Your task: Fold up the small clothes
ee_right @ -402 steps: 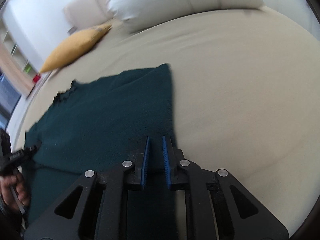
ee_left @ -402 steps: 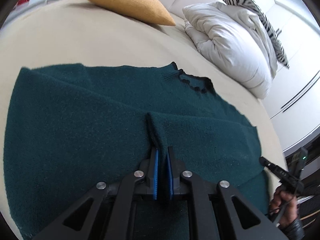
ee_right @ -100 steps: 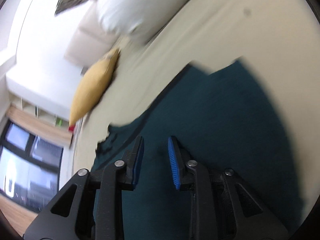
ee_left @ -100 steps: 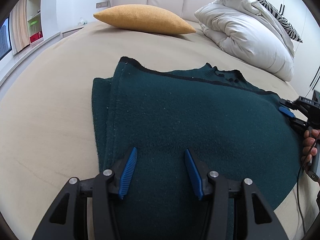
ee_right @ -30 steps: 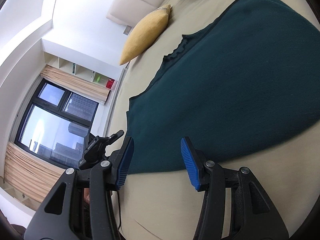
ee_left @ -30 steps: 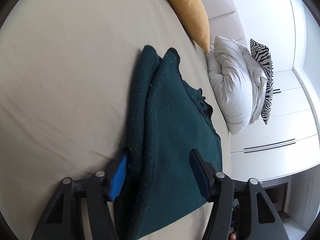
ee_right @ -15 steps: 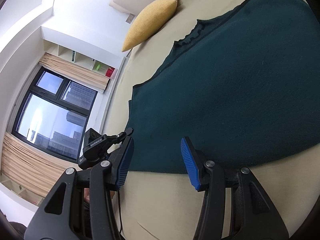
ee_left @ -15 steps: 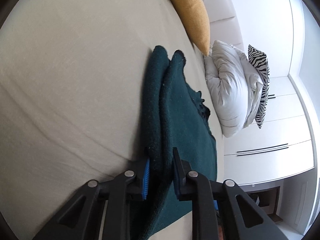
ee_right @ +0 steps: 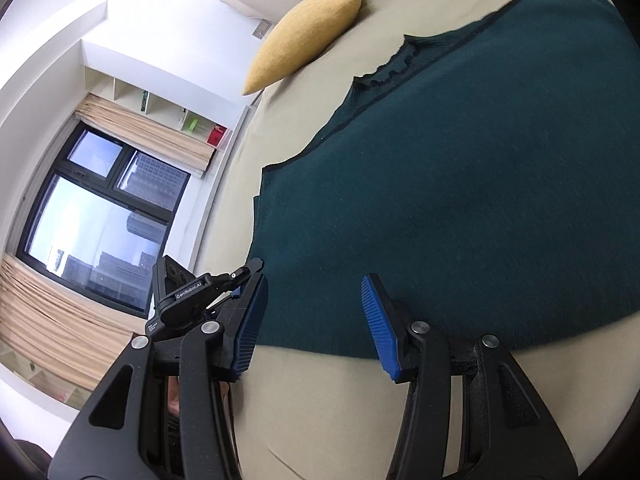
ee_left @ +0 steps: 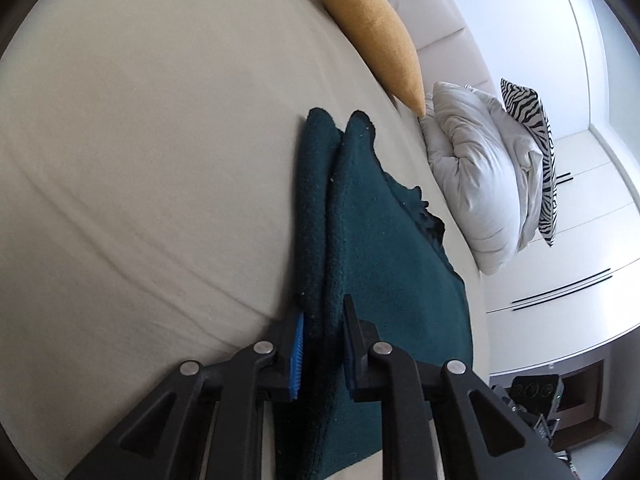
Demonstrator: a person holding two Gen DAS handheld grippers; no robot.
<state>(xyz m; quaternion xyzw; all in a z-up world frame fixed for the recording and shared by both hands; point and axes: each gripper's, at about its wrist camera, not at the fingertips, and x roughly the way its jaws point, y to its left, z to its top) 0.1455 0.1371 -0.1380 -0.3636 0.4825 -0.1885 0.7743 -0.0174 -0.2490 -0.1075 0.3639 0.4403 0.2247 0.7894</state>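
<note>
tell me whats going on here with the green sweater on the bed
A person with a gripper in each hand is folding the sweater on the bed. The left gripper has just closed on its folded edge. The right gripper hangs open over the near hem, gripping nothing.

The sweater (ee_left: 372,248) is dark teal with a black trim line along its edge. The bed (ee_left: 140,140) is plain beige. Near its head edge lie a mustard-yellow cushion (ee_left: 372,28), a white duvet (ee_left: 480,172) and a black-and-white zebra-striped pillow (ee_left: 536,128). Blue pads (ee_right: 376,320) line black gripper fingers. The curtains (ee_right: 52,320) are tan.
</note>
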